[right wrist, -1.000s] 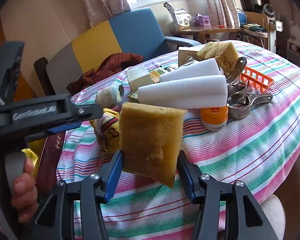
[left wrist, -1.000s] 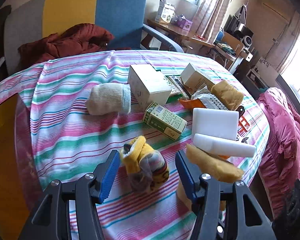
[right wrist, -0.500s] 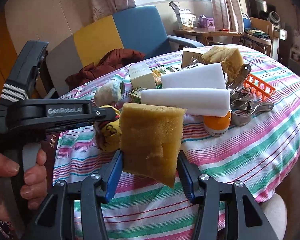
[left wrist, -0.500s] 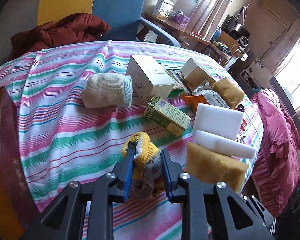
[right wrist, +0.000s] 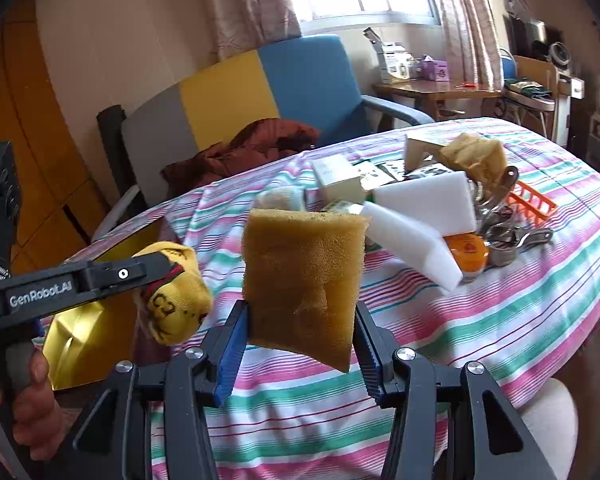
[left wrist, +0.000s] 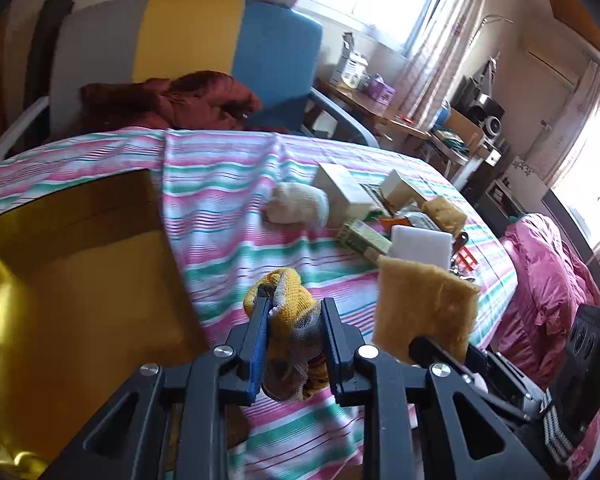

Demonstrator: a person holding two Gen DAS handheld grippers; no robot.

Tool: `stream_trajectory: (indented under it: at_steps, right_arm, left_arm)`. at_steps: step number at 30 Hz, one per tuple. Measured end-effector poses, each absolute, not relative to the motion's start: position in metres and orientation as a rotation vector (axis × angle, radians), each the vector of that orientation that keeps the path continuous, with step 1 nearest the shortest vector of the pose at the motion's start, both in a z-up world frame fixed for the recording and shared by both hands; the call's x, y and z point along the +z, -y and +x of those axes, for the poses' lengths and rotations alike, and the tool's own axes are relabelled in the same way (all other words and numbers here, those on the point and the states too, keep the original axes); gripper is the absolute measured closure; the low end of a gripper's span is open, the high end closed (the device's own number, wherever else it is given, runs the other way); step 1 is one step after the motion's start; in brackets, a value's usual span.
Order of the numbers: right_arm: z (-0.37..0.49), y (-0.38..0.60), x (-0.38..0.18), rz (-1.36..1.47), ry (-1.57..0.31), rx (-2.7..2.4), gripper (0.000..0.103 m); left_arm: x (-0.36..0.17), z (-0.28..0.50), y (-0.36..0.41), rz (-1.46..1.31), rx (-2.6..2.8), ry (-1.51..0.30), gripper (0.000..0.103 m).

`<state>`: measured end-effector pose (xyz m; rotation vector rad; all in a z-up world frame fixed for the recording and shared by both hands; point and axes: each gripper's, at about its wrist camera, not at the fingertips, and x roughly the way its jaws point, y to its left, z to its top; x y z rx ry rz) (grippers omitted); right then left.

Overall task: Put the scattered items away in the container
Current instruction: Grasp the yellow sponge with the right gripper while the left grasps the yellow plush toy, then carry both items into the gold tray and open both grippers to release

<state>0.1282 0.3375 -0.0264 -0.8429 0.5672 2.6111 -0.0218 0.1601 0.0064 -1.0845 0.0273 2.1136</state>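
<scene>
Left wrist view: the left gripper (left wrist: 294,336) is clamped tight on a rolled yellow-and-grey sock (left wrist: 288,312), lifted off the striped tablecloth (left wrist: 228,204). At nine o'clock lies the gold container (left wrist: 80,280), its inside bare. At two o'clock the right gripper (right wrist: 300,334) squeezes a tan sponge (right wrist: 302,276). Beyond, at one o'clock, a cream sock (left wrist: 298,208), boxes (left wrist: 342,190) and white foam blocks (right wrist: 424,216) lie clustered on the cloth.

Pink, green and white striped tablecloth (left wrist: 228,200); yellow-and-grey sock (left wrist: 288,320); tan sponge (right wrist: 304,276); gold container (left wrist: 80,280).
</scene>
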Motion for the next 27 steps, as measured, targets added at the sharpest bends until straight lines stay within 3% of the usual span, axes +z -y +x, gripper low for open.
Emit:
stream_trajectory:
  at_steps: [13,27]
  right_arm:
    - [0.037,-0.246,0.002,-0.940,-0.491,2.954,0.052]
    - [-0.093,-0.182,-0.014,-1.271,-0.380,3.042,0.051]
  left_arm:
    - [-0.001,-0.091,-0.043,-1.170,2.398,0.108,0.079]
    - [-0.032,-0.194,0.008,-1.313,2.584,0.057,0.073]
